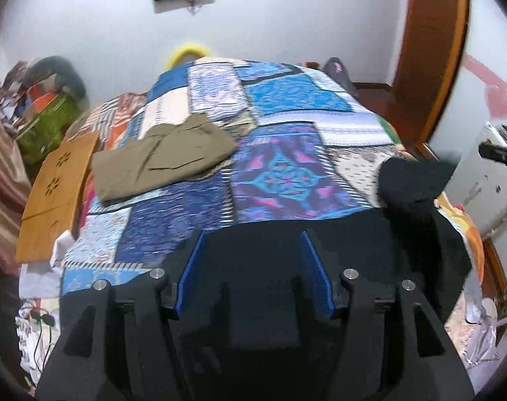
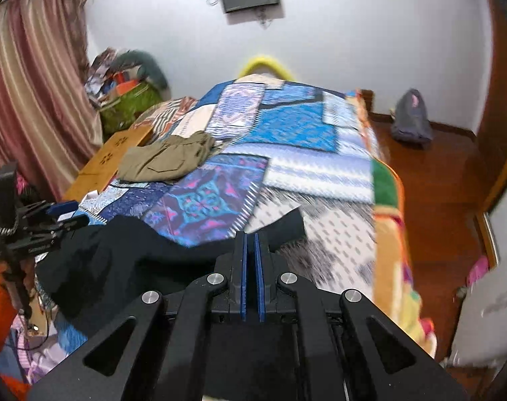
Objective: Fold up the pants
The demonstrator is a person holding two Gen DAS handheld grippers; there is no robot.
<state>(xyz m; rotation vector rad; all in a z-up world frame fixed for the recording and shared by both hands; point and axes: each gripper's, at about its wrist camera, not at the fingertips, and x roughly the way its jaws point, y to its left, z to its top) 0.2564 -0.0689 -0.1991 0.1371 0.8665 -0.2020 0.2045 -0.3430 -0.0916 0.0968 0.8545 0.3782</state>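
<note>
Black pants [image 1: 320, 234] lie spread over the near end of the bed. My left gripper [image 1: 252, 237] hovers over them, open, with its blue pads [image 1: 191, 274] apart and the dark cloth showing between them. In the right wrist view the black pants [image 2: 119, 260] run from the left up to my right gripper [image 2: 250, 235], which is shut with the cloth's edge pinched at its tips. A corner [image 2: 292, 222] sticks out beside it. The left gripper [image 2: 68, 215] shows at the far left. In the left wrist view a raised fold [image 1: 414, 177] of the pants stands at the right.
Folded olive pants [image 1: 163, 160] [image 2: 166, 158] rest on the patchwork bedspread [image 1: 287, 117] [image 2: 287, 127], beside a wooden board [image 1: 56, 193] [image 2: 113, 153]. A green bag [image 2: 129, 107] and a curtain [image 2: 29, 83] stand at the left. A grey bag [image 2: 412, 120] sits on the wooden floor [image 2: 430, 200].
</note>
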